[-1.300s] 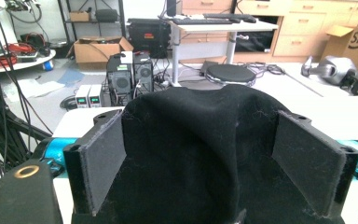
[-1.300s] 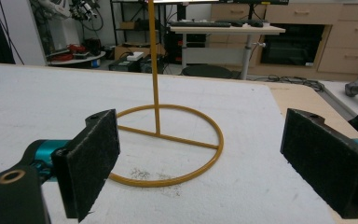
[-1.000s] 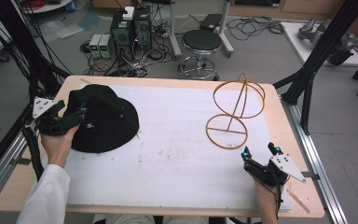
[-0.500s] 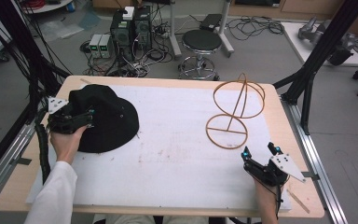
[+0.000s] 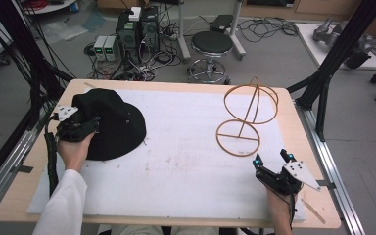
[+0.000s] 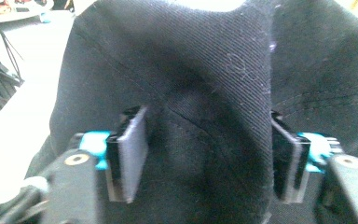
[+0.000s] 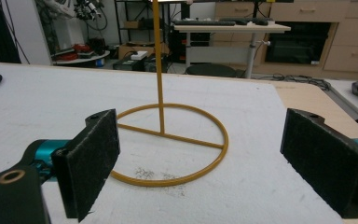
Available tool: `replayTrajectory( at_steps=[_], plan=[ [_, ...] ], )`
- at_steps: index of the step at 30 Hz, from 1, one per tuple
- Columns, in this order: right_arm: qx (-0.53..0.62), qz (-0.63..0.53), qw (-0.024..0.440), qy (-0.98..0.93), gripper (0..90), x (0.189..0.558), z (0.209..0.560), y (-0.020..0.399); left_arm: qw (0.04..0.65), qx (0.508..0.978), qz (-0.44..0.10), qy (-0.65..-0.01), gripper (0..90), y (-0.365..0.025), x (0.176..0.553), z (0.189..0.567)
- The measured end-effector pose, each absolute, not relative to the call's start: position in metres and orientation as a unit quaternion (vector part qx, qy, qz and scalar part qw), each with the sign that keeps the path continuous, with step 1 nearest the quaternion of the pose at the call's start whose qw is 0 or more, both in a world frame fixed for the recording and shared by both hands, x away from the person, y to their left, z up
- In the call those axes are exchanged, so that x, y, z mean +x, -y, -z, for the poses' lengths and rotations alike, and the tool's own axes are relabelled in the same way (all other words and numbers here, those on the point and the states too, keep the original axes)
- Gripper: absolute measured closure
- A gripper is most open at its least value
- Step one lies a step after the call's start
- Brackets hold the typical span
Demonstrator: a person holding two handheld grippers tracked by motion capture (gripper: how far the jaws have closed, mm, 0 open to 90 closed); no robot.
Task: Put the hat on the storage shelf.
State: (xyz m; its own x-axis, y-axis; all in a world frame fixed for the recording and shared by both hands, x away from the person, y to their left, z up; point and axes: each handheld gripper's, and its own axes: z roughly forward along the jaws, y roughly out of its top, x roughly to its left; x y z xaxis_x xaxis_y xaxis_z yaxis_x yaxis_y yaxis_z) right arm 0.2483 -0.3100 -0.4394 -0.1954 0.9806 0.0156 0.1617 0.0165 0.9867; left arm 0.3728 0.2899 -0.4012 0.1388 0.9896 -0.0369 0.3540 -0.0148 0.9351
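A black hat [image 5: 110, 125] lies crown-up at the left of the table, and nothing can be seen inside it. The left gripper [image 5: 81, 125] sits over its near-left side; in the left gripper view the jaws stand spread with the hat's crown [image 6: 205, 116] bulging up between them, the pads [image 6: 133, 154] at either flank of the cloth, though whether they press it I cannot tell.

The right gripper [image 5: 273, 160] rests at the table's near right, jaws spread wide with nothing between them. Just ahead of those jaws stands a yellow wire stand [image 7: 168, 140]: a flat ring on the cloth with an upright rod rising from its crossbar, topped by hoops in the high view.

A white cloth [image 5: 191, 166] covers most of the wooden table [image 5: 14, 191]. Beyond the jaws lie a stool [image 5: 212, 44], computer boxes [image 5: 137, 27] with tangled cables, desks and drawers.
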Motion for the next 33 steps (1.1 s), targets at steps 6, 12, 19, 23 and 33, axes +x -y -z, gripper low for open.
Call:
replayTrajectory(
  at_steps=[6, 12, 19, 23, 33],
  plan=[
    [0.483, -0.508, 0.404, -0.588, 11.0, 0.248, 0.4392, 0.3089, 0.419, 0.631, -0.365, -0.541, 68.0, -0.2841, 0.3751, 0.4054],
    [0.483, -0.509, 0.403, -0.588, 11.0, 0.2475, 0.4391, 0.309, 0.423, 0.633, -0.347, -0.548, 83.1, -0.2864, 0.3759, 0.4071],
    [0.486, -0.514, 0.405, -0.579, 11.0, 0.2471, 0.4384, 0.3118, 0.45, 0.623, -0.333, -0.547, 84.9, -0.2916, 0.3767, 0.4071],
    [0.488, -0.515, 0.404, -0.578, 11.0, 0.2471, 0.4385, 0.3125, 0.453, 0.623, -0.339, -0.541, 84.8, -0.292, 0.3748, 0.4056],
    [0.494, -0.517, 0.401, -0.573, 11.0, 0.2469, 0.4391, 0.3146, 0.473, 0.62, -0.345, -0.522, 84.8, -0.2878, 0.3692, 0.3995]
  ],
)
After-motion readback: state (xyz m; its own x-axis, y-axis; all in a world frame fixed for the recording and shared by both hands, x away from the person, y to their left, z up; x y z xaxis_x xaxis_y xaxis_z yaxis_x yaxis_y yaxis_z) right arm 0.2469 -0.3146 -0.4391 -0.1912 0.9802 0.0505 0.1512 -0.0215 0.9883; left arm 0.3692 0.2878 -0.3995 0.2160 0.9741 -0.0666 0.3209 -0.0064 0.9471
